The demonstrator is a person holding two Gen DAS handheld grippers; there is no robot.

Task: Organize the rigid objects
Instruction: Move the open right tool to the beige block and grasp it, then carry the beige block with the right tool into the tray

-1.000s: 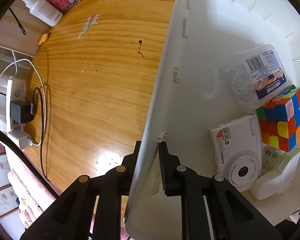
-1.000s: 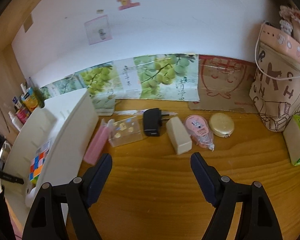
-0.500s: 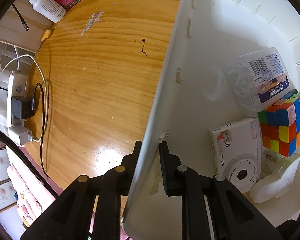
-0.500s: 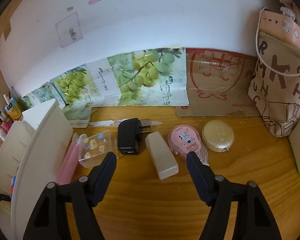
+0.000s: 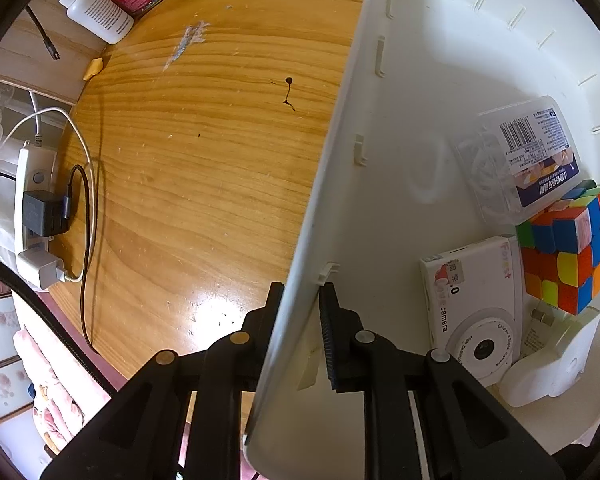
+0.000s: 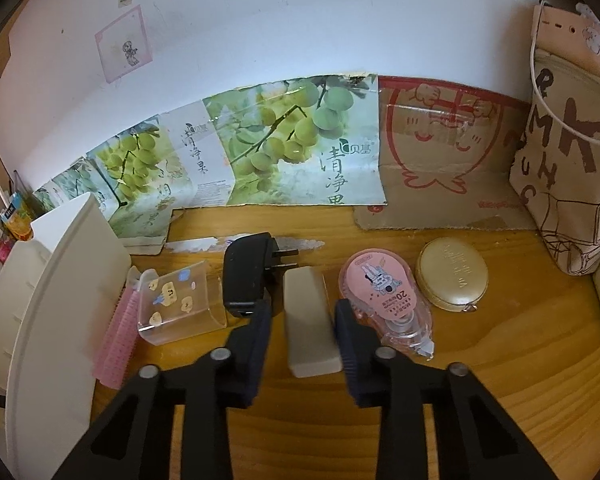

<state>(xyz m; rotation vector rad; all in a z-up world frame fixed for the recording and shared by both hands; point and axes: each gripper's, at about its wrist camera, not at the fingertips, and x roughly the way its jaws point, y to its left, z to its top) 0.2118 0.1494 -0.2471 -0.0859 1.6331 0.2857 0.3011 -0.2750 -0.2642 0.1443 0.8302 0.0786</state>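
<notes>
Wooden desk (image 6: 500, 380) against a white wall, with fruit-print cartons propped along its back edge. A white bin (image 5: 420, 80) stands at the desk's left side; the left gripper (image 5: 300, 308) is pinched on its near wall, one finger outside and one inside, just as a second ago. Inside lie a cube (image 5: 568, 256), a toy camera box (image 5: 476, 308), a clear case (image 5: 520, 160) and a white gadget (image 5: 552, 372).

The right gripper (image 6: 302, 324) has come down and forward over the loose row near the back edge. A second ago its fingers stood wide with the whole row far ahead; now they straddle the beige block (image 6: 310, 320) and the jaws are closing, a thin gap showing at each side, so no firm pinch yet. A black charger (image 6: 246, 276) sits just left of the block, a pink tape roller (image 6: 384, 296) just right, a gold tin (image 6: 452, 276) beyond that, and a clear holder (image 6: 180, 304) and pink comb (image 6: 118, 340) beside the bin.

The block looks like the next thing bound for the bin, and five items would then remain outside.
</notes>
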